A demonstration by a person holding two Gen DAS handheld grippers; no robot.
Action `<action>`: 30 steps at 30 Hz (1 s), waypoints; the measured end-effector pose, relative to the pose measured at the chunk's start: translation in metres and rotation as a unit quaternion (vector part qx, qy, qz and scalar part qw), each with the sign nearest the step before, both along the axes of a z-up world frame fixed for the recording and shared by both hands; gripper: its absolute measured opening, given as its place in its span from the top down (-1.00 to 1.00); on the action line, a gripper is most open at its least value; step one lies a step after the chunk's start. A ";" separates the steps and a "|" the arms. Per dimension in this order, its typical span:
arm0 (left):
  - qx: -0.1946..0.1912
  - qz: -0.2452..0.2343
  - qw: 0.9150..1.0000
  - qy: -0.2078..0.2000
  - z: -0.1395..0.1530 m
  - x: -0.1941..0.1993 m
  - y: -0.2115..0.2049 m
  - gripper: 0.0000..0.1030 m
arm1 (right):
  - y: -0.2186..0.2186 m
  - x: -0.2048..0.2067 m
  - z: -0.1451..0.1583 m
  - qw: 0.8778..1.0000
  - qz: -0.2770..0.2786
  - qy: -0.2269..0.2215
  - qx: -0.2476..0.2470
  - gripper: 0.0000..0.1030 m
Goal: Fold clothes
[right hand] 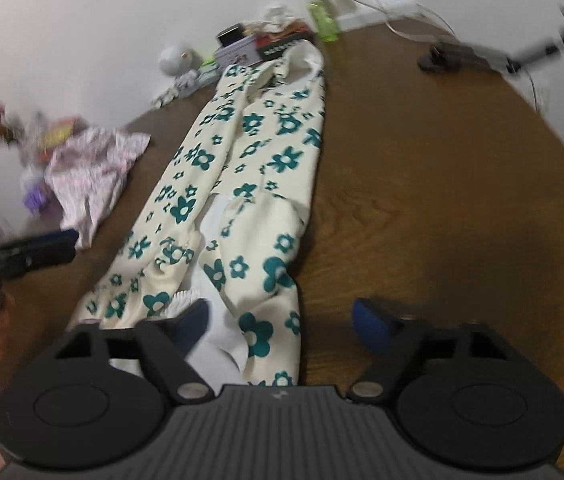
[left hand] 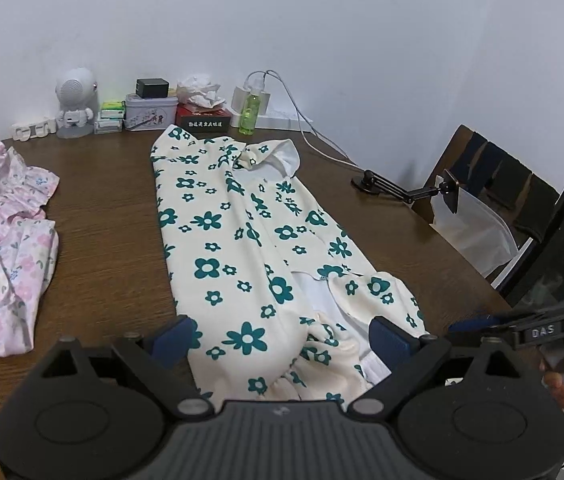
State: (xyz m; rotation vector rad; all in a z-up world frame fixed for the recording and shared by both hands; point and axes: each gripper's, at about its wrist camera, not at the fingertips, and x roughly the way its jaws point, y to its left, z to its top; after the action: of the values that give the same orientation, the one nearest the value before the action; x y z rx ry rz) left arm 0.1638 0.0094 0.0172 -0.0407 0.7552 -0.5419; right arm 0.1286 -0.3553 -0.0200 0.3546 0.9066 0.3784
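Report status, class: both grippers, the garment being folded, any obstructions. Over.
Left gripper open, over near end of green-flowered garment. Right gripper open, nothing held. Garment laid lengthwise on table, unfolded. Pink floral clothes alongside, apart. Over.

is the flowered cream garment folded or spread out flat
Partly folded: the flowered garment lies as a long narrow strip on the table, its sides turned inward and white lining showing.

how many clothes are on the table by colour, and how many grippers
Cream garment with green flowers: 1
Pink floral garment: 1
Grippers: 2, the left gripper and the right gripper, both open
Total: 4
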 end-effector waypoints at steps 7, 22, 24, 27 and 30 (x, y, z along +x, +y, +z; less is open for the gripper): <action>0.009 0.001 1.000 0.003 0.003 0.008 -0.003 -0.84 | -0.007 -0.019 -0.016 0.998 -0.016 -0.020 0.050 0.18; 0.137 -0.044 0.989 -0.029 0.054 0.143 -0.166 -0.83 | -0.009 -0.033 -0.035 0.989 -0.039 -0.042 0.133 0.95; 0.167 -0.025 0.985 -0.030 0.049 0.176 -0.199 -0.75 | -0.007 -0.034 -0.031 0.987 -0.024 -0.057 0.147 0.95; 0.224 0.001 0.974 -0.035 0.032 0.222 -0.242 -0.48 | -0.008 -0.028 -0.028 0.983 -0.001 -0.073 0.169 0.95; 0.315 0.008 0.948 -0.050 0.001 0.255 -0.284 -0.42 | -0.009 -0.018 -0.029 0.978 0.020 -0.077 0.192 0.95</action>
State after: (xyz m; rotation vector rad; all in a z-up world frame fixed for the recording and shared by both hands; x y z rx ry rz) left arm 0.4190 -0.2747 0.0179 0.5704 0.7993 -0.2647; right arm 0.1105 -0.3638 -0.0487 0.6530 0.6868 0.6133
